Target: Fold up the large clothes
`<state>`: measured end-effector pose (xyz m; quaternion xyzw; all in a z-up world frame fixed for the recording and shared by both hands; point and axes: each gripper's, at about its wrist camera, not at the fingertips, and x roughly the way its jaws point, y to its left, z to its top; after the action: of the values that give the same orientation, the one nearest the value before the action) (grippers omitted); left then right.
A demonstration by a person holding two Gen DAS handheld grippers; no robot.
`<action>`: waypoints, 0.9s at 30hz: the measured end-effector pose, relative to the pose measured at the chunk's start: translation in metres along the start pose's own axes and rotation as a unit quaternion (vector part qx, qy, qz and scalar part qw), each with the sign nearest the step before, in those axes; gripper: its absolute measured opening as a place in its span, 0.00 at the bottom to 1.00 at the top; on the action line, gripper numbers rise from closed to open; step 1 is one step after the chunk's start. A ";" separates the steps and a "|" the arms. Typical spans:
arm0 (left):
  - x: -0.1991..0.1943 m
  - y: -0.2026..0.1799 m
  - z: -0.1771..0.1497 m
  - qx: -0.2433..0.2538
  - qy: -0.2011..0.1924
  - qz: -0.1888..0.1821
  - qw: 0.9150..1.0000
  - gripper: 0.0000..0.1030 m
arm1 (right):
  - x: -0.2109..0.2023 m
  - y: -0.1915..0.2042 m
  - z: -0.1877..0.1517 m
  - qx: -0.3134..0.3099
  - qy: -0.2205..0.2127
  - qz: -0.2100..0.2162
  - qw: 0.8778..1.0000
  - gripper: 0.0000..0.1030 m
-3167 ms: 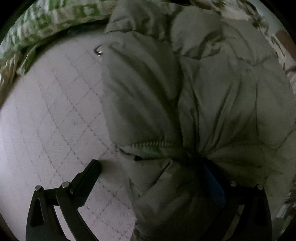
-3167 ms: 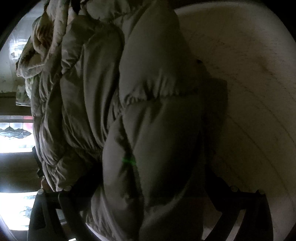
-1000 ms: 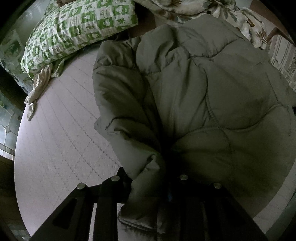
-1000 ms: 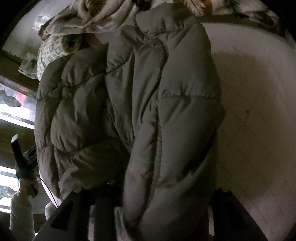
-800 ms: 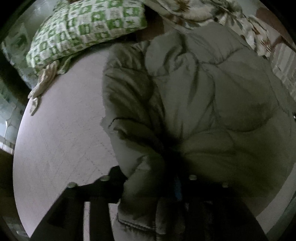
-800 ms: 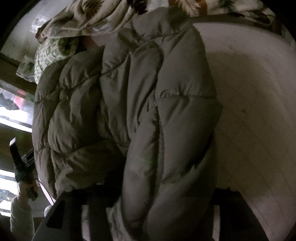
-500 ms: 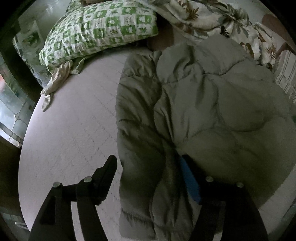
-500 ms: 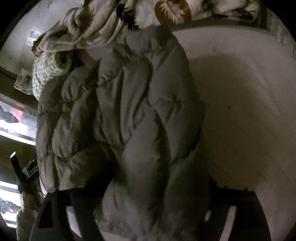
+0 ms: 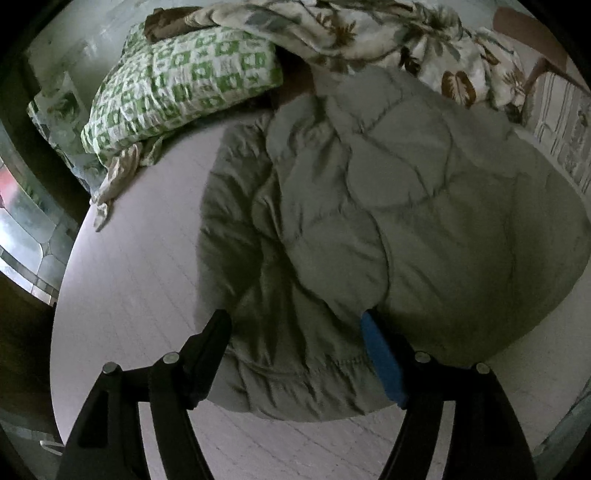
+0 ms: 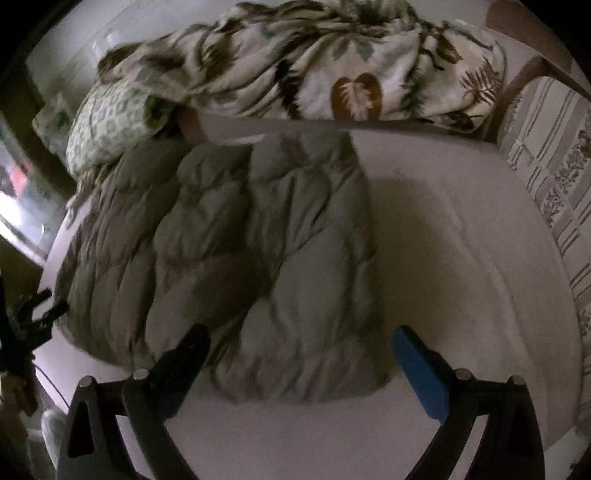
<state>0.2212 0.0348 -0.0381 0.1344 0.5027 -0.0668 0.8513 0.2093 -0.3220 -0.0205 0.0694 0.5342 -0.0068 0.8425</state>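
Both grippers' jaws are spreading, released: left gripper (image 9: 295, 332) straddles the folded grey quilted puffer jacket (image 9: 388, 221), right gripper (image 10: 299, 343) hovers above it on the pale mattress (image 10: 461, 258), near a green-checked pillow (image 9: 177, 88) and leaf-print blanket (image 10: 332, 70).

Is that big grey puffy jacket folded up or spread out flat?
Folded: the grey puffy jacket lies on the bed as a thick bundle, layers doubled over.

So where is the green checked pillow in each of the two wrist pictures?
Left wrist: the green checked pillow lies upper left, sharp and large, left of the folded puffer jacket.
Right wrist: the pillow is at the left, small and blurred, half under the leaf-print blanket.
Shared landmark: the leaf-print blanket along the top of both.
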 end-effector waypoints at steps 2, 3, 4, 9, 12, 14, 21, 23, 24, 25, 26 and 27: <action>0.006 0.003 -0.003 -0.005 -0.007 0.005 1.000 0.77 | 0.014 0.005 -0.014 0.001 0.010 -0.007 1.000 0.98; 0.008 0.004 -0.005 -0.009 -0.009 0.003 1.000 0.77 | 0.021 0.006 -0.019 0.004 0.016 -0.009 1.000 0.98; 0.010 0.006 -0.006 -0.016 -0.008 -0.001 1.000 0.78 | 0.033 0.004 -0.026 0.015 0.025 -0.010 1.000 0.98; 0.018 0.015 -0.008 -0.044 0.007 -0.012 0.999 0.84 | 0.060 -0.007 -0.035 0.047 0.036 -0.001 0.998 1.00; 0.017 0.019 -0.010 -0.060 0.013 -0.017 0.998 0.84 | 0.050 -0.007 -0.036 0.045 0.026 -0.003 0.999 1.00; 0.014 0.019 -0.013 -0.066 0.013 -0.016 0.998 0.84 | 0.036 -0.007 -0.041 0.042 0.014 -0.004 0.999 1.00; -0.004 0.020 -0.031 -0.088 0.017 -0.023 0.996 0.84 | -0.010 0.003 -0.064 0.034 -0.022 -0.001 0.999 1.00; -0.008 0.019 -0.038 -0.089 0.020 -0.026 0.995 0.84 | -0.016 0.008 -0.073 0.026 -0.026 -0.004 0.999 1.00; -0.010 0.018 -0.041 -0.089 0.021 -0.024 0.995 0.84 | -0.020 0.011 -0.077 0.022 -0.027 -0.006 0.999 1.00; -0.012 0.018 -0.044 -0.091 0.021 -0.023 0.995 0.84 | -0.021 0.015 -0.082 0.016 -0.029 -0.009 0.999 1.00; -0.014 0.018 -0.048 -0.094 0.022 -0.025 0.995 0.84 | -0.023 0.018 -0.079 0.014 -0.029 -0.009 0.999 1.00; -0.015 0.017 -0.050 -0.096 0.023 -0.025 0.995 0.84 | -0.024 0.020 -0.083 0.012 -0.030 -0.009 0.999 1.00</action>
<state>0.1759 0.0657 -0.0454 0.0403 0.5291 -0.0366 0.8468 0.1262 -0.2929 -0.0310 0.0739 0.5096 -0.0231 0.8569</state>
